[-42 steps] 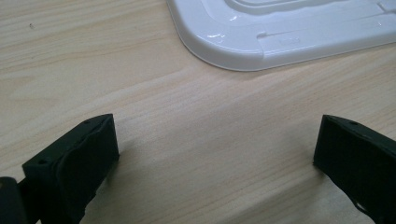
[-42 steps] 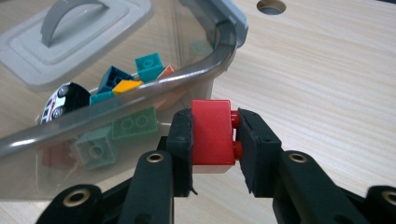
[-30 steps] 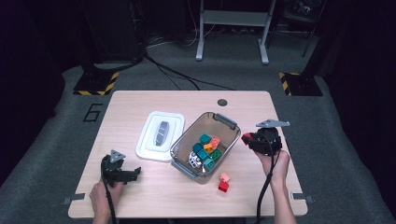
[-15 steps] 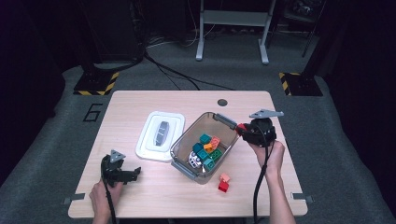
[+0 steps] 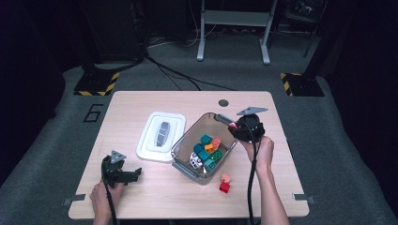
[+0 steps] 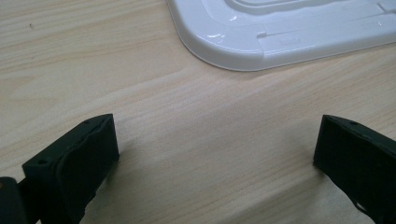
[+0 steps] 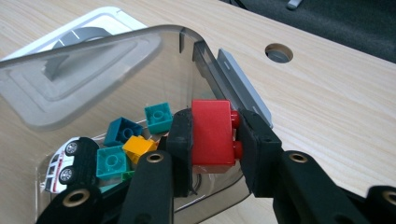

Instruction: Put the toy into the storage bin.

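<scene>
A red brick [image 7: 212, 133] is pinched between the jaws of my right gripper [image 7: 214, 140], studs turned sideways. In the high view this right gripper [image 5: 236, 128] hovers over the right rim of the clear plastic bin [image 5: 180, 142] with the red brick [image 5: 232, 126] in it. The bin holds several teal, orange and green bricks [image 5: 209, 146] and a white and black toy car [image 5: 196, 161]. My left gripper [image 5: 134, 174] rests open near the table's front left. Its jaws [image 6: 215, 149] stand wide apart over bare wood.
The bin's white lid [image 5: 161, 136] lies flat left of the bin, and its corner [image 6: 261, 42] is just ahead of the left gripper. A red brick [image 5: 225, 187] and a salmon brick [image 5: 226, 178] lie on the table in front of the bin. A cable hole [image 5: 223, 102] sits near the far edge.
My right gripper has carried the red brick leftward and away from me, from beside the bin to over its right rim. The left gripper has stayed put.
</scene>
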`<state>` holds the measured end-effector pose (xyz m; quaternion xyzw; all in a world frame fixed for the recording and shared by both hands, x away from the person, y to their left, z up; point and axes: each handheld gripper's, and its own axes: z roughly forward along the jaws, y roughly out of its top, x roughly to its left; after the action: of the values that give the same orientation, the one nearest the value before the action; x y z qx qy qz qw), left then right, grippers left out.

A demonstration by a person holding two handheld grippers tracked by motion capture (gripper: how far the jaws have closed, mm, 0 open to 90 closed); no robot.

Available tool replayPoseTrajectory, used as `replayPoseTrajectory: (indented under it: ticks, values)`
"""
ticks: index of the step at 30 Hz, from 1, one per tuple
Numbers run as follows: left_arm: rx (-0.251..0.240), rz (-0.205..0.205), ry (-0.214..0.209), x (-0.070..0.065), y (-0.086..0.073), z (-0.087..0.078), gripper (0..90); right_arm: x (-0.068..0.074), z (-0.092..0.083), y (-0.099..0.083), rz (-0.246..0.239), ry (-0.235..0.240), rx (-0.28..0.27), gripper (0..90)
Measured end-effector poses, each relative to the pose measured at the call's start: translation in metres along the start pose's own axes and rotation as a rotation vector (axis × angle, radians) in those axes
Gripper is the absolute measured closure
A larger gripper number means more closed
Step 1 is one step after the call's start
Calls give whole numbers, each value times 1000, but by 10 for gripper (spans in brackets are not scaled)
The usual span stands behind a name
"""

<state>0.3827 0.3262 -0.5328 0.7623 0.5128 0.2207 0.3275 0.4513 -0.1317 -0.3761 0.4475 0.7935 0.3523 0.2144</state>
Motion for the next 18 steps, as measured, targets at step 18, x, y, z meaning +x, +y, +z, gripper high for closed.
replayPoseTrajectory:
  ticks: [18]
  values:
    - [0, 0, 0, 0, 0, 0, 0, 6, 10, -6, -36, -112, 47, 592]
